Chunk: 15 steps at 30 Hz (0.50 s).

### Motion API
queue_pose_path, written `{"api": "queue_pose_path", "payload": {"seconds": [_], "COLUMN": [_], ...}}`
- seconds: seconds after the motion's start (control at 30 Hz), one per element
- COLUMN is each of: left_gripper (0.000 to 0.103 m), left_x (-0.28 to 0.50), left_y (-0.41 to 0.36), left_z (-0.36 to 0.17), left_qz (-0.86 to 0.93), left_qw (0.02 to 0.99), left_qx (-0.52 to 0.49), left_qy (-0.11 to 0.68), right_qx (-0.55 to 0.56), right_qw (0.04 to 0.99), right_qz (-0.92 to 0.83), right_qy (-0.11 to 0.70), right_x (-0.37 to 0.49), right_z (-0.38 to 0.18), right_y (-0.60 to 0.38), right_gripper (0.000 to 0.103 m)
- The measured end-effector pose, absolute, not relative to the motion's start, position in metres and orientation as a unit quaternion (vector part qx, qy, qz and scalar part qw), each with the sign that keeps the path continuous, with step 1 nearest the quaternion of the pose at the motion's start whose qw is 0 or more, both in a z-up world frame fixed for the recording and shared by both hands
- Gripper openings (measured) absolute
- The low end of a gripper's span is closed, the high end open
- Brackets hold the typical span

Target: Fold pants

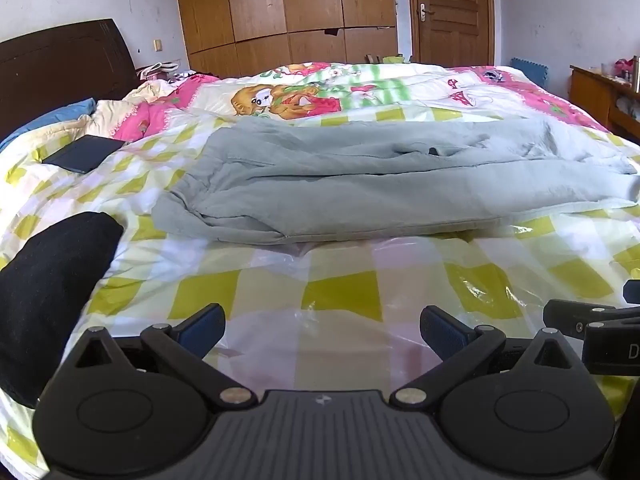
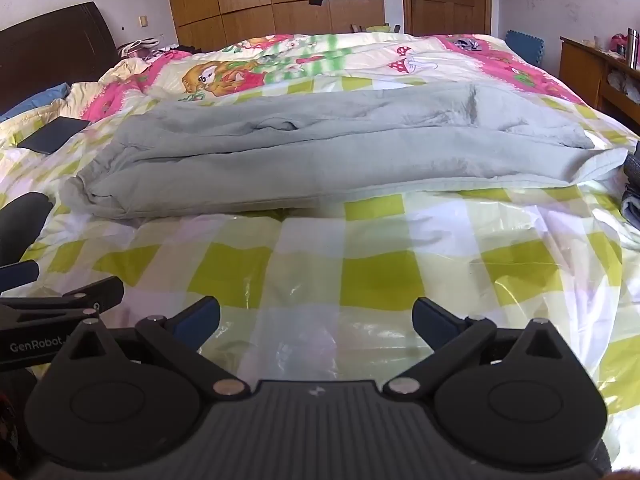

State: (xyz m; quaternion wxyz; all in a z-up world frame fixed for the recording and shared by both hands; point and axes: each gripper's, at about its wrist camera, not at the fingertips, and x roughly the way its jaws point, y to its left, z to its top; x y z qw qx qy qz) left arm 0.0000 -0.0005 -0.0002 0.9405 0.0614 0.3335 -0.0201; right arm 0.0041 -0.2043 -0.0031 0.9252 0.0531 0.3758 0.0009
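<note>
Grey pants (image 1: 360, 184) lie lengthwise across the checked bed cover, one leg laid over the other, waistband at the left and cuffs at the right; the right wrist view shows the same grey pants (image 2: 320, 160). My left gripper (image 1: 322, 330) hovers over the bare cover well short of the pants' near edge, jaws wide open and holding nothing. My right gripper (image 2: 316, 320) does the same beside it, open and apart from the cloth. Each gripper's side shows at the edge of the other's view.
A green-and-white checked cover (image 1: 340, 292) under clear plastic lies between me and the pants. A dark flat case (image 1: 84, 154) rests at the left, a black sleeve (image 1: 52, 284) nearer. Folded dark clothes (image 2: 632, 192) sit at the right edge. A dark headboard (image 1: 60, 68) stands left, a wooden cabinet (image 1: 600, 92) right.
</note>
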Motion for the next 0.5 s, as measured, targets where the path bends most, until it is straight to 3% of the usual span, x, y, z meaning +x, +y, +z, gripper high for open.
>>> {"api": "queue_pose_path", "payload": {"seconds": [0.5], "left_gripper": [0.103], "left_x": [0.0], "left_y": [-0.002], "left_z": [-0.001], "left_qz": [-0.033], "left_qw": [0.939], "left_qx": [0.047], "left_qy": [0.339], "right_qx": [0.051], "right_qw": [0.924], "right_qz": [0.007], "right_qy": [0.378], "right_x": [0.005], "right_z": [-0.006], "right_y": [-0.201], "right_gripper": [0.102]}}
